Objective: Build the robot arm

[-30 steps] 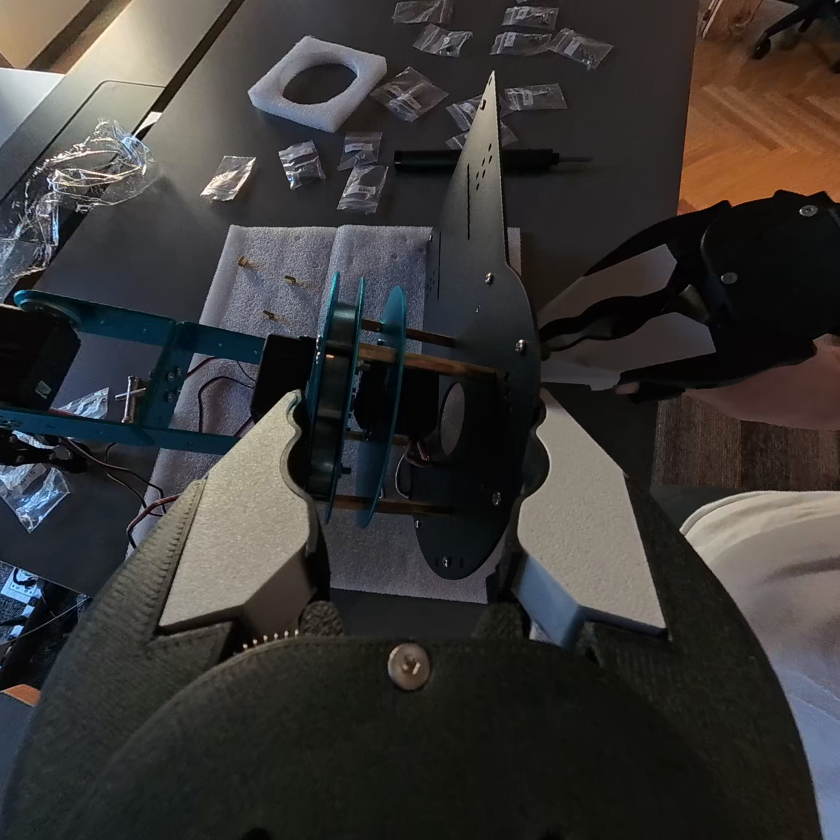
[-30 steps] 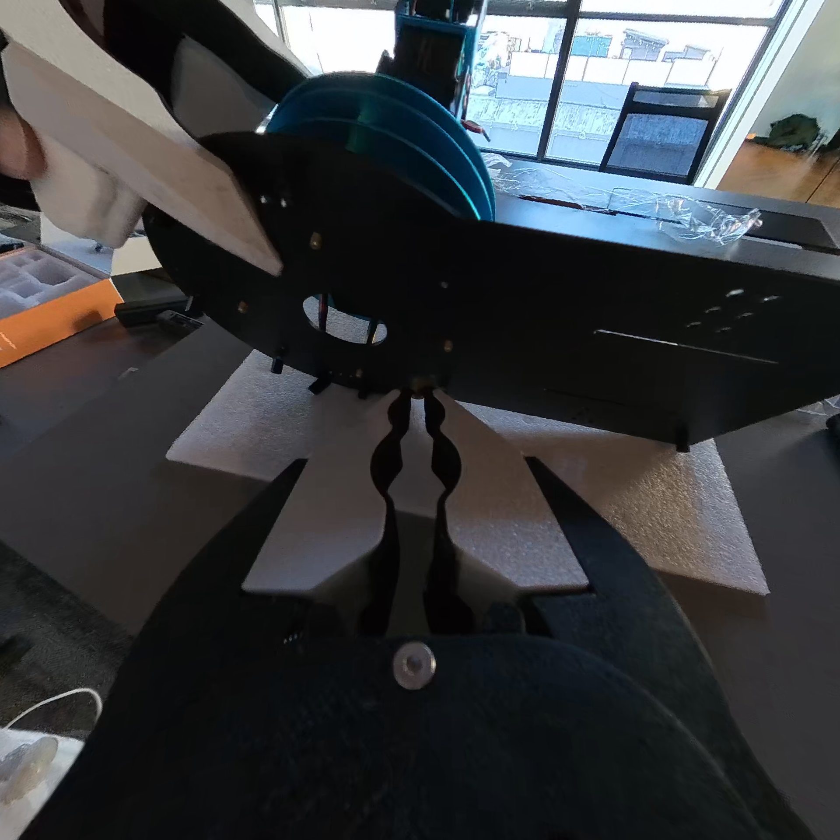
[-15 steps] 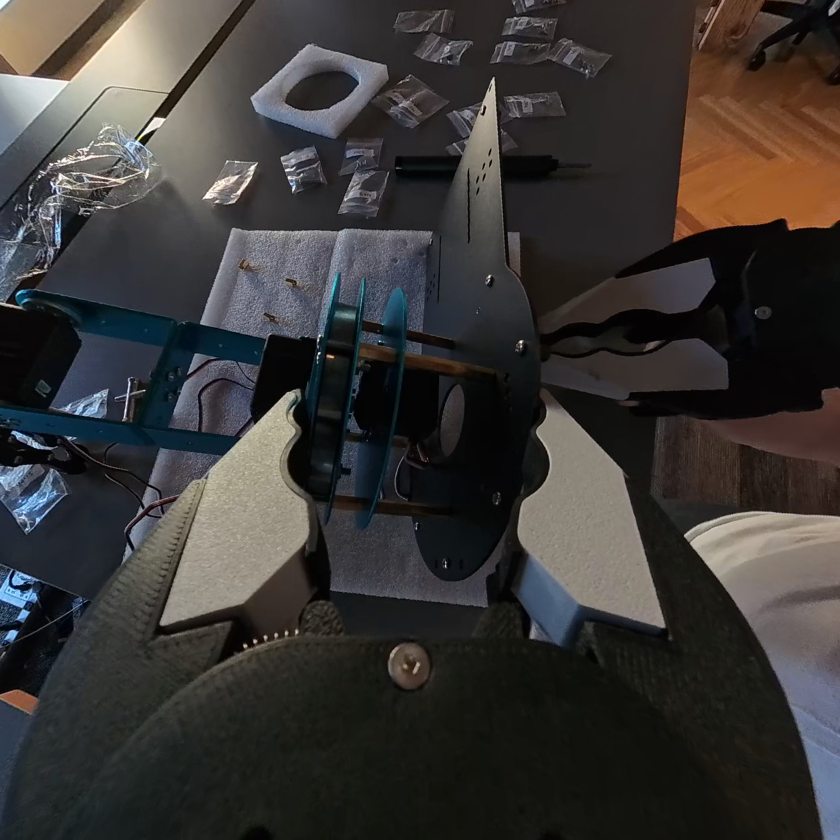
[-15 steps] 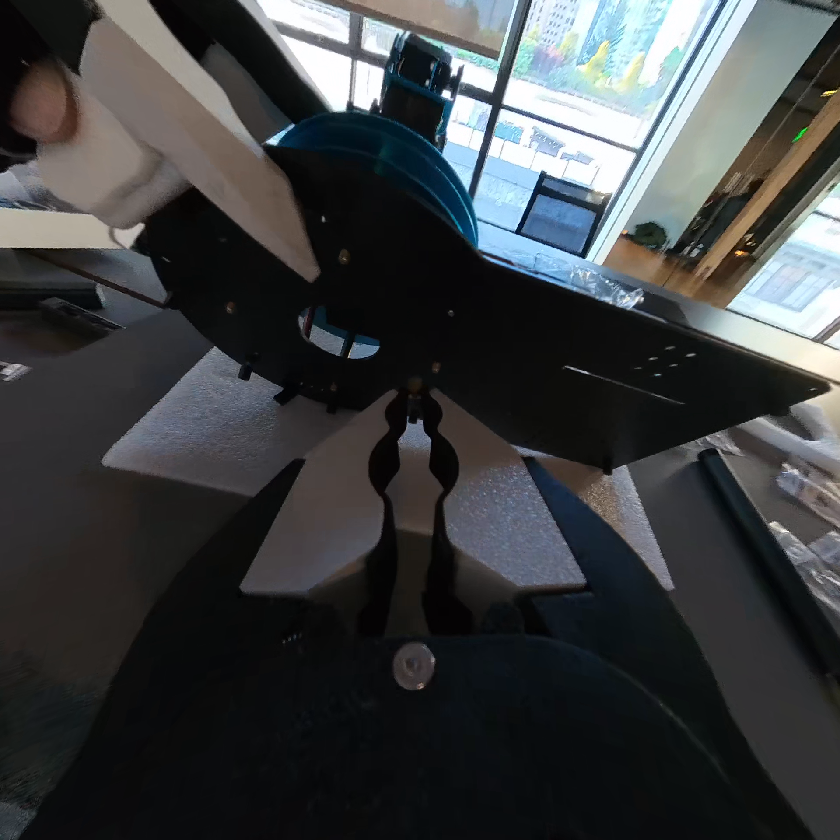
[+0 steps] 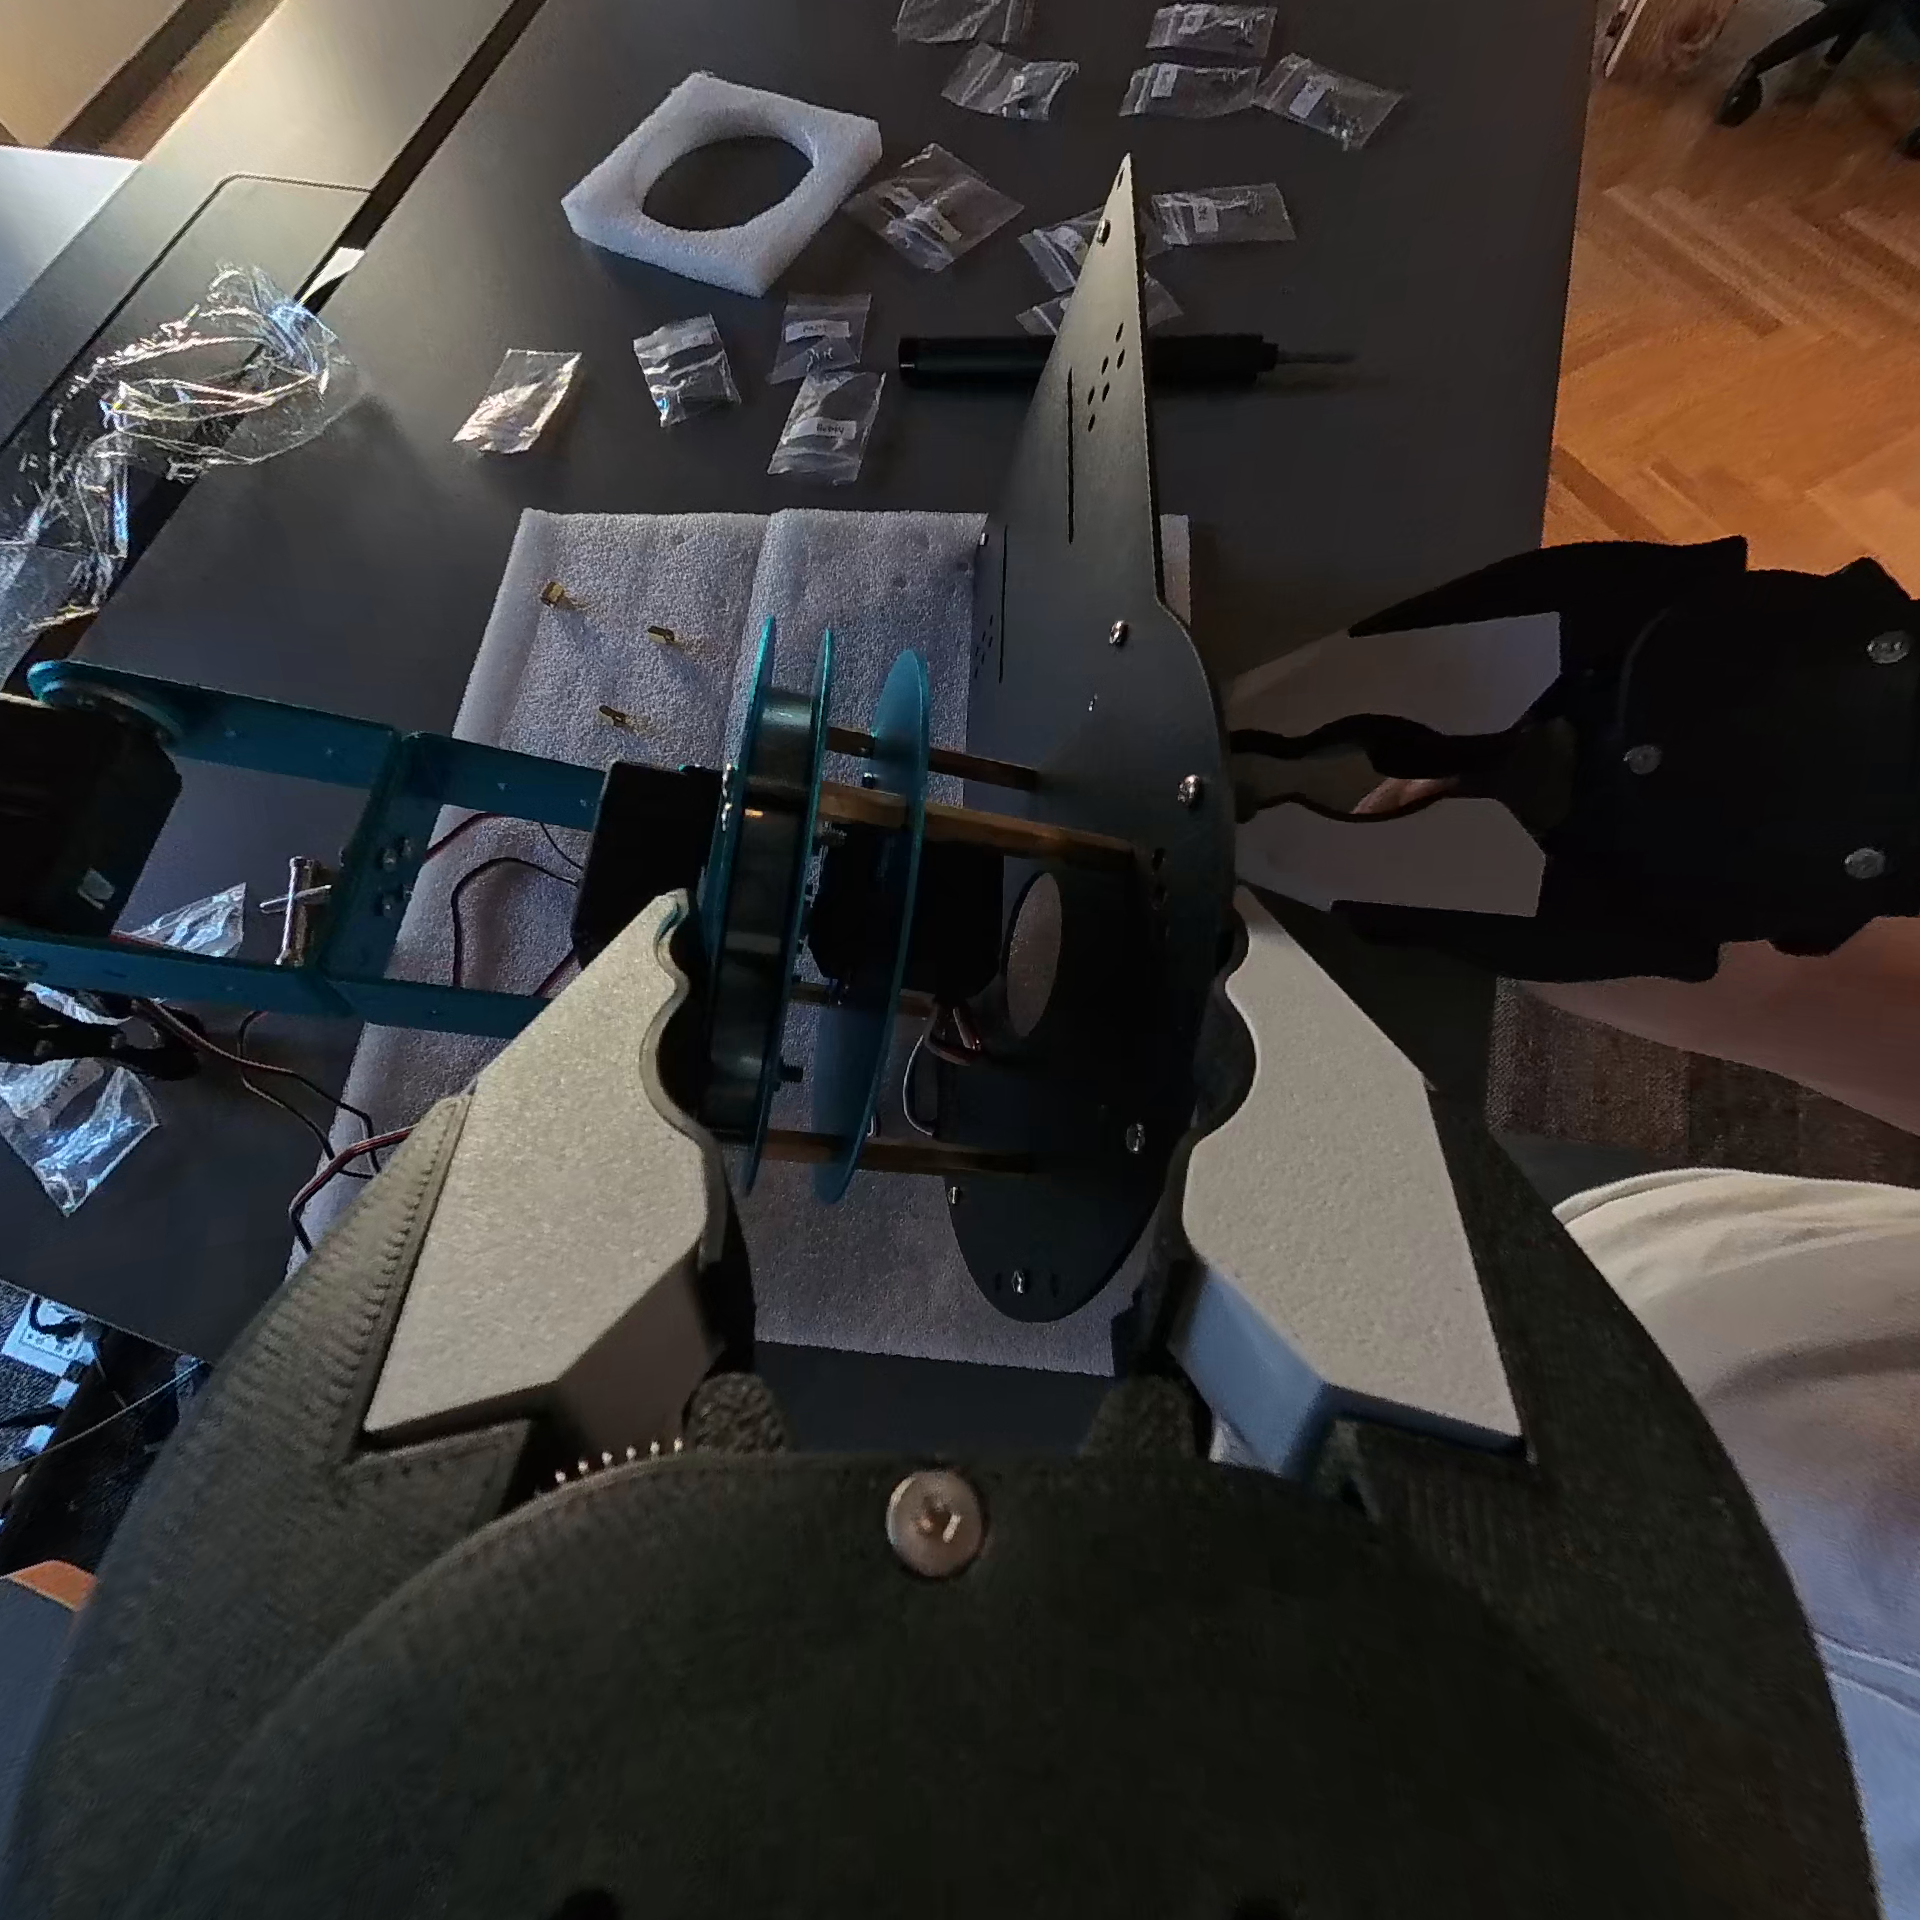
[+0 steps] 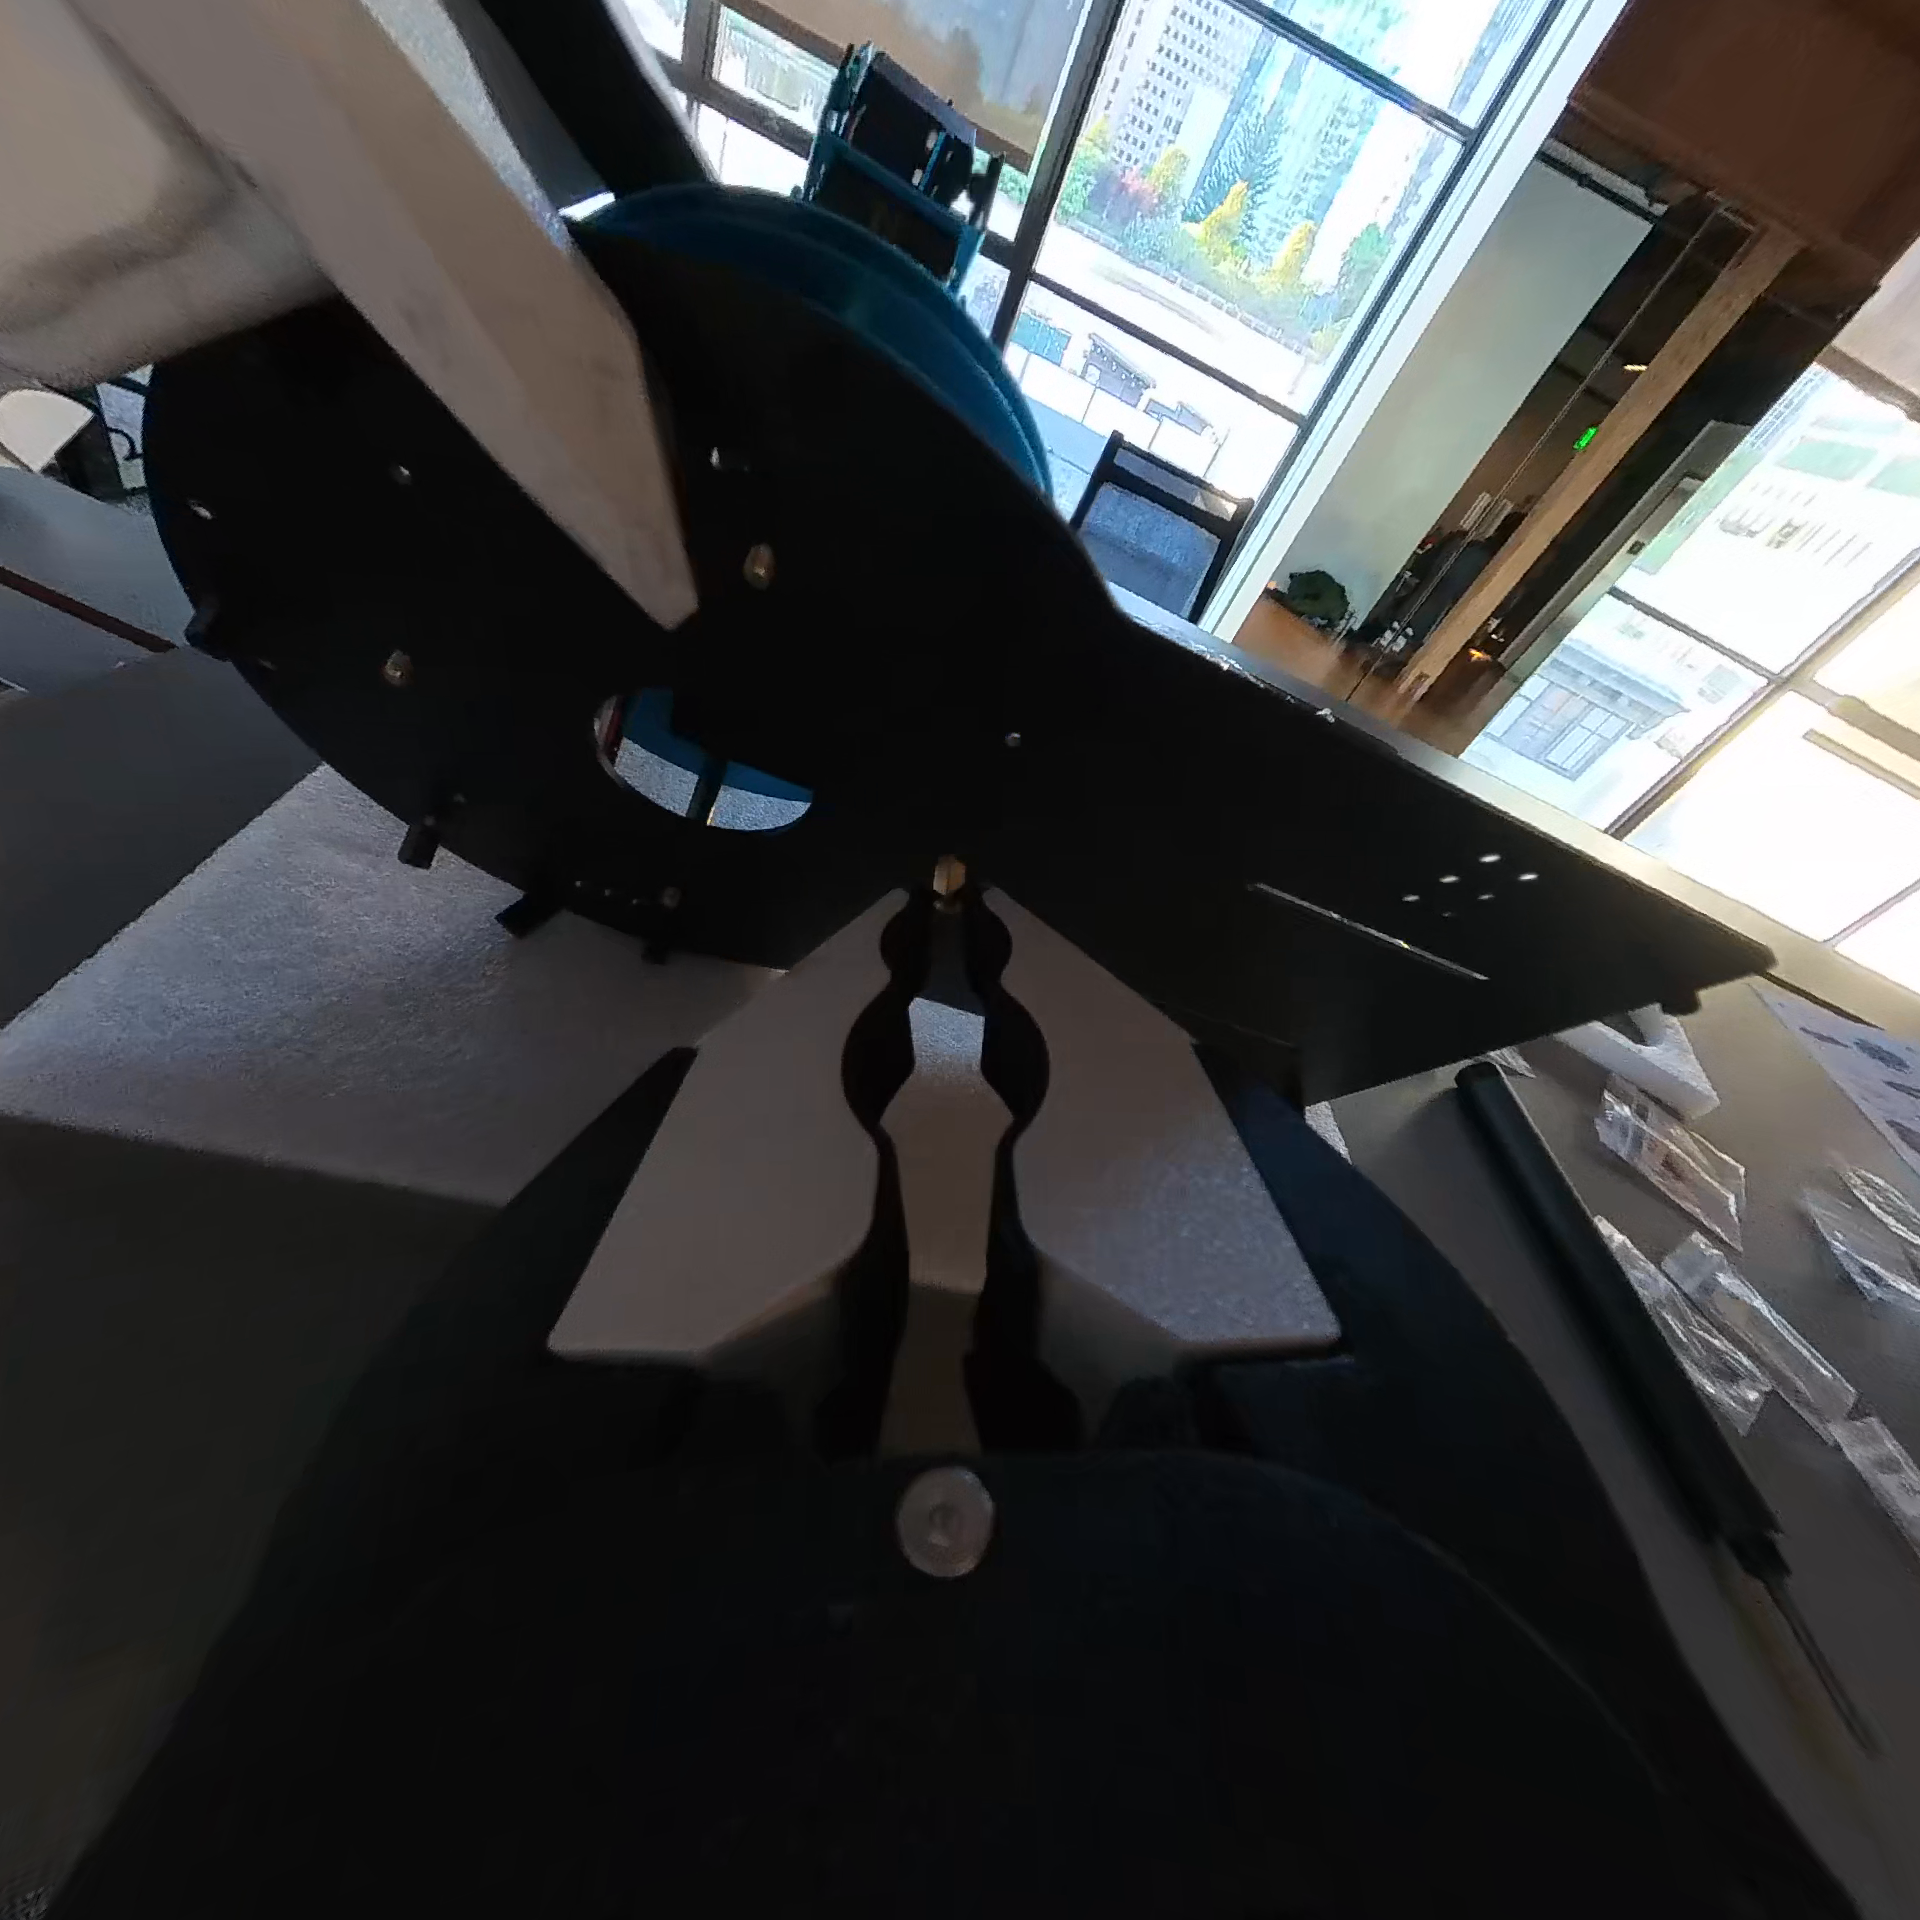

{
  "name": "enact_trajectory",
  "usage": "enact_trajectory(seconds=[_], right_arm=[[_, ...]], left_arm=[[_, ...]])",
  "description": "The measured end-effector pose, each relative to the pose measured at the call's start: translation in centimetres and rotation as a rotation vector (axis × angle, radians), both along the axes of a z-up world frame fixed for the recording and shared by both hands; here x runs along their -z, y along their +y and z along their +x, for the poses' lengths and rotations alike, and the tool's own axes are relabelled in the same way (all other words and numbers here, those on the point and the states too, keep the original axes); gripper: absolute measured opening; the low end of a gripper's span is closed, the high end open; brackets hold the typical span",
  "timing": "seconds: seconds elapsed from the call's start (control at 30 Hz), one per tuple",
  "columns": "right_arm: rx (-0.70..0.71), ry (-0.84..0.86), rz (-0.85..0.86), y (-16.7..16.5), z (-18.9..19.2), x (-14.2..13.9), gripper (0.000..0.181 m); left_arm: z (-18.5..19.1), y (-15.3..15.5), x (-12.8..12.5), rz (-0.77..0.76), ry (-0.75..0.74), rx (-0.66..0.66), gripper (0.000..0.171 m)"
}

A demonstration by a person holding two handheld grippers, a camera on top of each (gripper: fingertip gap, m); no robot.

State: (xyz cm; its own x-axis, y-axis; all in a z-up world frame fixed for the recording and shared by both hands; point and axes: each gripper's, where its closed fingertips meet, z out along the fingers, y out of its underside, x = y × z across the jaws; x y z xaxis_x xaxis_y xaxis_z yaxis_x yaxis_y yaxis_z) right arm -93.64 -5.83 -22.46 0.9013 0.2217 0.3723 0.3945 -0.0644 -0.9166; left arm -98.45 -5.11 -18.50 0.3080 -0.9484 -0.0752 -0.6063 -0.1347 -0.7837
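Observation:
My left gripper is shut on a robot base assembly and holds it on edge over the foam sheet. One finger presses the teal discs, the other the black base plate. Brass standoffs join discs and plate. A teal arm with a black servo sticks out to the left. My right gripper is shut on a small brass standoff at the underside of the black plate. It shows in the left wrist view at the plate's right face.
The white foam sheet carries loose brass standoffs. Beyond it lie a foam frame, several small parts bags and a black screwdriver. Crumpled plastic wrap lies at the left. The table edge and wooden floor are at the right. My hands' fingertips stand some 7 cm from each other.
My right gripper has rolled about its axis while staying shut at the plate's underside, so its view has tilted. My left gripper and the assembly have barely moved.

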Motion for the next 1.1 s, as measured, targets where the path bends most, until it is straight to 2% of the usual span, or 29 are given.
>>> enact_trajectory(seconds=[0.73, 0.93, 1.1], right_arm=[[0.001, 0.076, -0.076, 0.67, 0.01, 0.63, 0.004], [-0.004, 0.145, -0.110, 0.78, 0.02, 0.78, 0.004], [-0.030, 0.280, -0.151, 0.75, -0.02, 0.78, 0.004]], left_arm=[[0.04, -0.02, -0.03, 0.000, -0.003, -0.004, 0.095], [0.04, -0.02, -0.04, -0.001, -0.003, -0.004, 0.095], [0.04, -0.02, -0.04, 0.000, -0.003, -0.004, 0.095]])
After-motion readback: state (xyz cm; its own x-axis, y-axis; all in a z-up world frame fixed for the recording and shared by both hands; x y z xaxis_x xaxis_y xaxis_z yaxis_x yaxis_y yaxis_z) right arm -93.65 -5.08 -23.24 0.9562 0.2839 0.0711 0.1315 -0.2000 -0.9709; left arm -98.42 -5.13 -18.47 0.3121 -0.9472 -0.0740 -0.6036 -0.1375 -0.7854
